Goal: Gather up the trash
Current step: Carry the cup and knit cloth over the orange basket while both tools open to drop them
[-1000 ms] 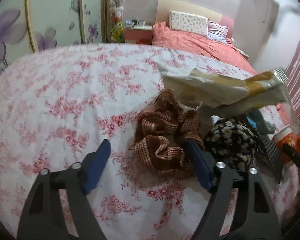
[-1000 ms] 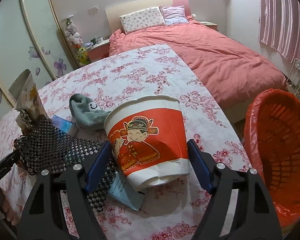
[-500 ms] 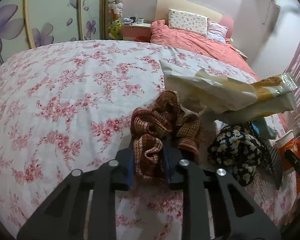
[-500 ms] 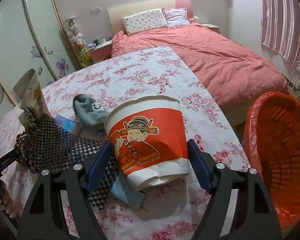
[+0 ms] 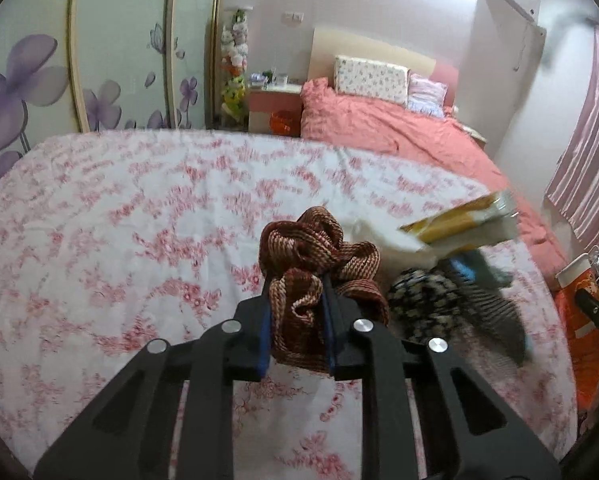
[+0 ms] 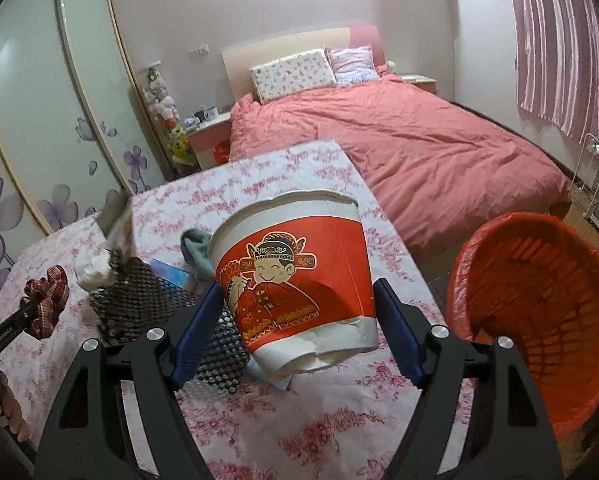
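- Grips a red-and-white noodle cup (image 6: 291, 264) in the right claw (image 6: 297, 290), jaws spread wide against its lower sides, clear above the floral desk (image 6: 299, 420).
- Pinches a brown checked scrunchie (image 5: 315, 240) in the left claw (image 5: 295, 284), with jaws just now closing to a narrow gap, fabric bunched between the pads, lifted off the desk.
- Points the cup's mouth up and away from the lens, base toward the claw; runs its long axis base to rim, tipped a little rather than plumb.
- Shows no clear long axis in the scrunchie: a crumpled ring, loops spilling above and to the right of the pads.
- Risks buckling the cup: thin wall, bottom edge already dented, so a harder squeeze probably folds it and lets it slip.
- Risks spilling any dregs if tipped short of the orange bin (image 6: 539, 300) beside the desk; cannot tell whether anything is inside.
- Risks binning the scrunchie, likely no trash at all.
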### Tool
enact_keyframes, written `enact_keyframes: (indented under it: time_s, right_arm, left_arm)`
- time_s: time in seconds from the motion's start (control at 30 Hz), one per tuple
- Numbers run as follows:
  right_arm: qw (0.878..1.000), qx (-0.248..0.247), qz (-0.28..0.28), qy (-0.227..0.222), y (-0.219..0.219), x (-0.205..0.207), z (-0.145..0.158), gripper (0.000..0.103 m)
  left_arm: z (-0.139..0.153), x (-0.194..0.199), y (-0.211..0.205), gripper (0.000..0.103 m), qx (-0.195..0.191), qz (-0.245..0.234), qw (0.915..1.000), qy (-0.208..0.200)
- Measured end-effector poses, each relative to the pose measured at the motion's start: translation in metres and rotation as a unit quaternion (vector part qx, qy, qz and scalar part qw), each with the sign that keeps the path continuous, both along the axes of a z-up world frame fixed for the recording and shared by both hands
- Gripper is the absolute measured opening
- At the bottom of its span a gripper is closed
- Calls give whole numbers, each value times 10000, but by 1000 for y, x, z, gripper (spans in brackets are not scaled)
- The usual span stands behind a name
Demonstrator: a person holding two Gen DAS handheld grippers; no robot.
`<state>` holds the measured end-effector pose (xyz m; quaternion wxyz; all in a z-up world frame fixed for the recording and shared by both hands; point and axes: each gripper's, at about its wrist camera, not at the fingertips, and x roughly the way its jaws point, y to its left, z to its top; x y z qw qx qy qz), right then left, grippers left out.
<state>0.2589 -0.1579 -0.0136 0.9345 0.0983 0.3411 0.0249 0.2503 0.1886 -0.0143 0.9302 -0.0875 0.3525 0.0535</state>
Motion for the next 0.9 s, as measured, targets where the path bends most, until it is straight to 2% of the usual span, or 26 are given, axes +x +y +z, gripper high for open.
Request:
enact_keyframes:
  time_s: [0.2,0.4,0.63,0.9]
  right_arm:
    - [9995,17,-36,-327,-6,-17,21,76]
    - [9980,4,-152,-611,-18,-39,35,76]
    - [9957,-19,-416,-826,-40,-59,45,76]
    - [9925,-2,-786,-933,-72,-69,42,76]
  left_arm:
    - [39,-24,-19,21,53,-164,9991,-398]
    - [65,-38,-55,21,93,-509,9966,-634]
    - [79,-46,-106,21,174,-954,9924,-762]
    - [82,-48,-164,21,154,-1508,9852,-797]
